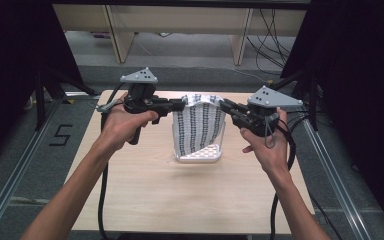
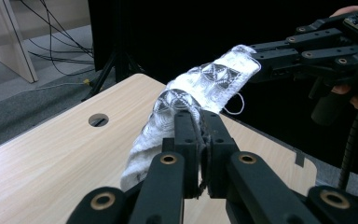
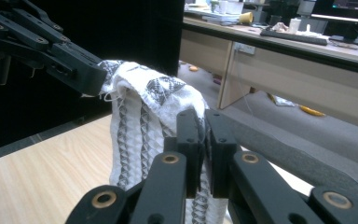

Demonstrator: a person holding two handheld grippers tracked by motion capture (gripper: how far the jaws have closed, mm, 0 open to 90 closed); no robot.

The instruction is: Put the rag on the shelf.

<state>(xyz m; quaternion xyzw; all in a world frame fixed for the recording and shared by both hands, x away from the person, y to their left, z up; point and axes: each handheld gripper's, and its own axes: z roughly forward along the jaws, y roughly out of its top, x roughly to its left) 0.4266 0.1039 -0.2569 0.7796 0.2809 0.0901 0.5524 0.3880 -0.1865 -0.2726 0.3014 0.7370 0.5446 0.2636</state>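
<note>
While both hands are raised above the pale wooden table [image 1: 145,190], a white woven cloth with dark patterned stripes [image 1: 199,127] hangs between the two grippers, held up by its top corners. The left gripper [image 1: 180,105] has its jaws pressed together on the cloth's upper left corner; in the left gripper view the fabric [image 2: 186,100] is pinched between the closed jaws and runs away toward the other gripper [image 2: 265,58], which grips the far corner. The right gripper [image 1: 225,106] is likewise clamped on the upper right corner — in the right gripper view the cloth [image 3: 144,121] is caught between its closed jaws and drapes straight down below them. From the high view the cloth sags a little along its top edge between the two grips, and its lower end folds onto the table — roughly at the middle of the tabletop, between the person's left hand [image 1: 122,125] and right hand [image 1: 267,147].
</note>
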